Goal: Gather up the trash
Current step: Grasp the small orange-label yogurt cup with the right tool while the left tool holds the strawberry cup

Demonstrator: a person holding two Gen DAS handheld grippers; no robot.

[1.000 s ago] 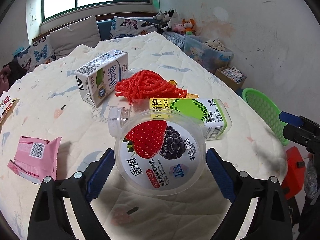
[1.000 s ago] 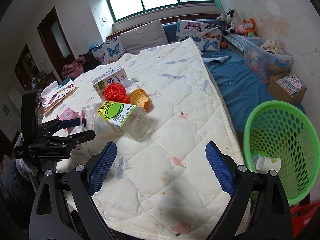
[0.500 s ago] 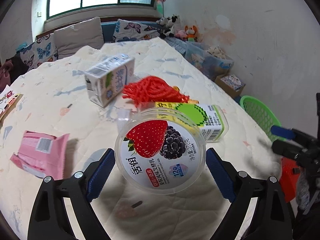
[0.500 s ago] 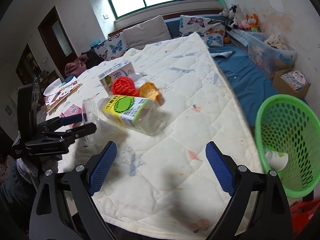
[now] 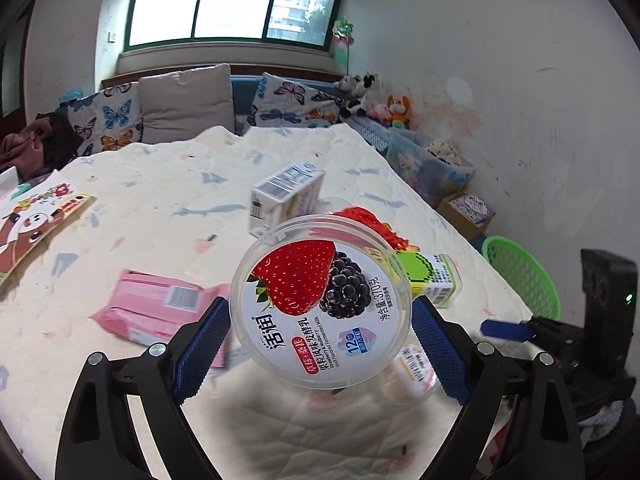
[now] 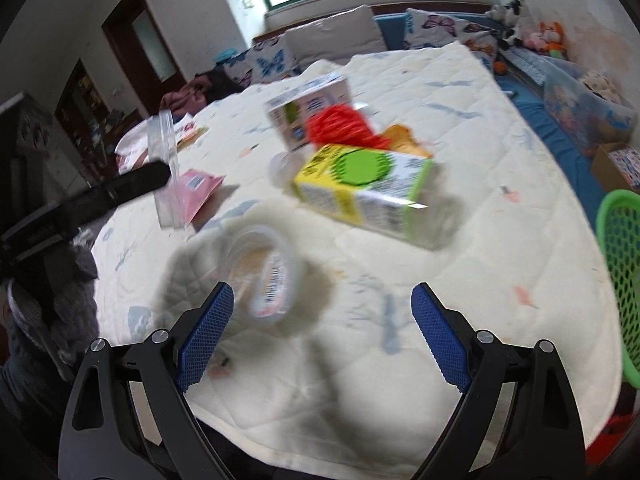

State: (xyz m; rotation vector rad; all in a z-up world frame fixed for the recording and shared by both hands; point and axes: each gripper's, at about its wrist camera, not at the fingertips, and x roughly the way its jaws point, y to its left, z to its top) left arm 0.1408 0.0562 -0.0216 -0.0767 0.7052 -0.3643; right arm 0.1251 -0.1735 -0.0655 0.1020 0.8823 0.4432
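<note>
My left gripper (image 5: 320, 344) is shut on a clear round yogurt tub lid (image 5: 320, 304) with a strawberry and blackberry picture, held up off the quilted table (image 5: 160, 208). In the right wrist view the lid (image 6: 164, 168) shows edge-on in the left gripper's finger. The open yogurt tub (image 6: 264, 276) lies on the table just ahead of my right gripper (image 6: 320, 336), which is open and empty. The tub also shows in the left wrist view (image 5: 412, 372). A green mesh basket (image 5: 520, 280) stands off the table's right side, also in the right wrist view (image 6: 624, 260).
On the table lie a green-and-yellow labelled clear bottle (image 6: 368, 192), a milk carton (image 6: 308, 112), a red net (image 6: 344, 128), an orange net (image 6: 404, 140) and a pink packet (image 5: 160, 308). A picture book (image 5: 36, 220) lies at the left edge.
My left gripper has lifted the lid up and away from the tub, which now lies open on the table. My right gripper has moved left toward the tub.
</note>
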